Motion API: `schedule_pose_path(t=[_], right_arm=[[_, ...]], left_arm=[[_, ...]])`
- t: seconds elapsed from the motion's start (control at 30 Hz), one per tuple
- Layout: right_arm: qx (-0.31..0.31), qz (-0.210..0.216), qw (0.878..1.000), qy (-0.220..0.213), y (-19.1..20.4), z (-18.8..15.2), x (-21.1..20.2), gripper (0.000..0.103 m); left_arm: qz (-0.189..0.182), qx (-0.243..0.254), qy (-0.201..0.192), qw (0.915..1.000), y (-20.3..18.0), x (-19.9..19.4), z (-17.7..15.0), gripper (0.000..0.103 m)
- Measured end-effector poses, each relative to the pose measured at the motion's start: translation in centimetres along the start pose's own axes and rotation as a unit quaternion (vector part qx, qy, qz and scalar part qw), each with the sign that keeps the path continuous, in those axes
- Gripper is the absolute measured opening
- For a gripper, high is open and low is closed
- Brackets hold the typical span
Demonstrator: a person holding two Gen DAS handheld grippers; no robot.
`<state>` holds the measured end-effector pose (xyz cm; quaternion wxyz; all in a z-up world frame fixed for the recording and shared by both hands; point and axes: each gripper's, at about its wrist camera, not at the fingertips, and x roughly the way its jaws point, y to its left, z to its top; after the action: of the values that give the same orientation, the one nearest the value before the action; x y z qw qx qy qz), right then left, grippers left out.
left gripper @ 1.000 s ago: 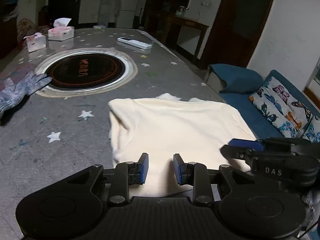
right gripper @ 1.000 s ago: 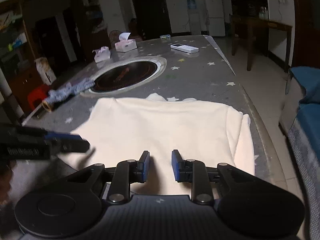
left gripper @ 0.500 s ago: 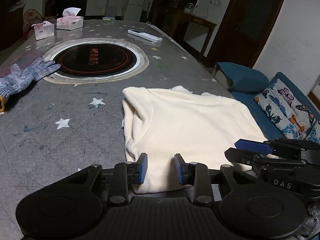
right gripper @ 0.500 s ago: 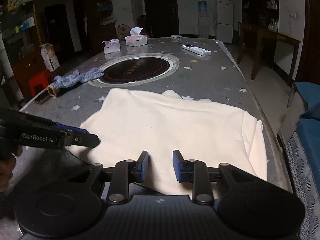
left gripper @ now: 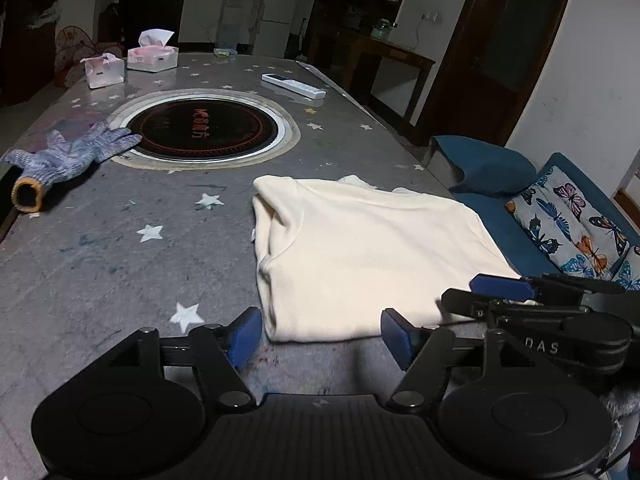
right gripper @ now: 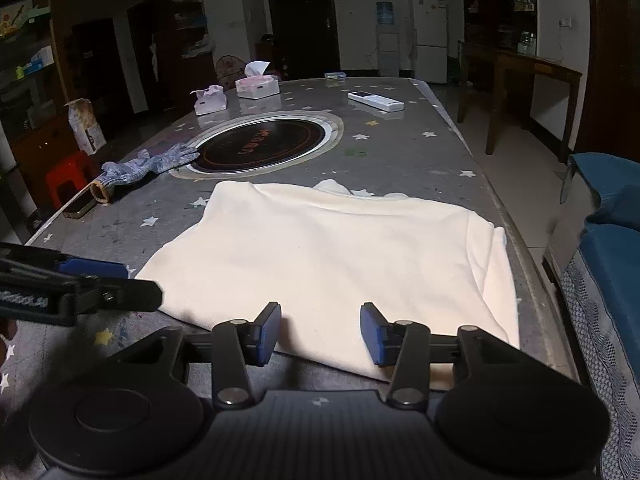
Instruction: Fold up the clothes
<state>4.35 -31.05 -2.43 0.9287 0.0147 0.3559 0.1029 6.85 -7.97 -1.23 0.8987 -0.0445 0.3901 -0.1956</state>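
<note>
Letting go looks like the step in hand: both tongs have just been spreading their jaws at the near hem of the cream garment, and nothing is pinched between either pair now. To do it well, I'd say each tool should back straight off along the table without dragging the hem, so the fold just laid stays flat and its edges stay lined up.

Going left to right in the left wrist view: one grey knit glove lies at the far left edge, its fingers touching the rim of the single round black hob sunk in the tabletop. Behind them stand two tissue boxes, side by side. One white remote sits beyond the hob. Then comes the one garment, folded into a rough rectangle, lying on the table's right half near the front edge, with a bit of cloth poking out at its far side. The left gripper hangs just short of the hem, jaws wide, bare table between them. The right gripper is over the hem's right portion, blue pads parted and clear of the cloth, though the fabric runs beneath them.

Off the table to the right is a blue sofa with one butterfly cushion clearly in view; a second may peek in at the frame's edge, but I can't be sure.
</note>
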Motion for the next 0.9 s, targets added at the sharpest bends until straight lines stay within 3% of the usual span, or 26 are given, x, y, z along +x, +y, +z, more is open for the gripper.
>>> schedule_pose_path(t=[0.53, 0.63, 0.77, 0.9], right_arm=[[0.007, -0.024, 1.000, -0.008, 0.5, -0.8, -1.8, 0.068], [0.009, -0.025, 1.000, -0.007, 0.5, -1.0, -1.9, 0.069], [0.012, -0.026, 1.000, -0.006, 0.7, -1.2, -2.0, 0.080], [0.007, -0.029, 1.000, -0.008, 1.0, -1.5, -2.1, 0.081]], left_arm=[[0.036, 0.011, -0.023, 0.9990, -0.1, -3.0, -2.1, 0.102], [0.042, 0.012, -0.024, 0.9987, -0.1, -3.3, -2.5, 0.103], [0.050, 0.007, -0.021, 0.9985, 0.2, -3.5, -2.9, 0.103], [0.059, 0.005, -0.019, 0.9981, 0.3, -3.7, -3.4, 0.103]])
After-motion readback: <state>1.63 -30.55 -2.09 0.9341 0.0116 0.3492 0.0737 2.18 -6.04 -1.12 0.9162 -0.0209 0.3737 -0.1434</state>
